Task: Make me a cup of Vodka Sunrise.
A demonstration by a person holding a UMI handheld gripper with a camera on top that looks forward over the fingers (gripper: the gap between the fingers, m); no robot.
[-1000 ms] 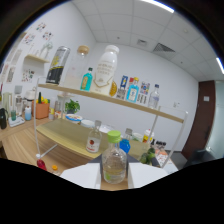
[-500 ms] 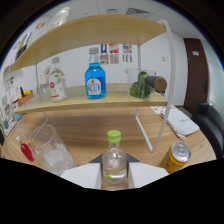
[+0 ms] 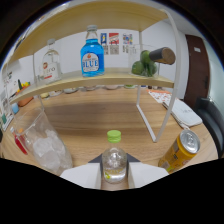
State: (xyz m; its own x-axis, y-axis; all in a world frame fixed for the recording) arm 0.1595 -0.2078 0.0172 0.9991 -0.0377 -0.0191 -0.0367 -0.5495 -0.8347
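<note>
A small clear bottle with a green cap (image 3: 114, 136) stands upright between my white fingers (image 3: 84, 175), and my gripper (image 3: 114, 169) is shut on its body. Just ahead to the left stands a clear glass (image 3: 44, 144) holding ice cubes. A yellow drink can (image 3: 181, 150) lies tilted ahead to the right. On the wooden shelf (image 3: 110, 77) beyond stand a blue bottle (image 3: 92, 54) and a clear bottle with a red label (image 3: 48, 66).
The shelf rack's white leg (image 3: 149, 116) comes down between the held bottle and the can. Green limes (image 3: 143, 65) and a dark lying bottle (image 3: 163, 55) sit on the shelf's right end. A red item (image 3: 19, 143) lies left of the glass.
My gripper has come down and closer to the table and rack, with the green-capped bottle still in it. The ice glass and the yellow can now sit nearer.
</note>
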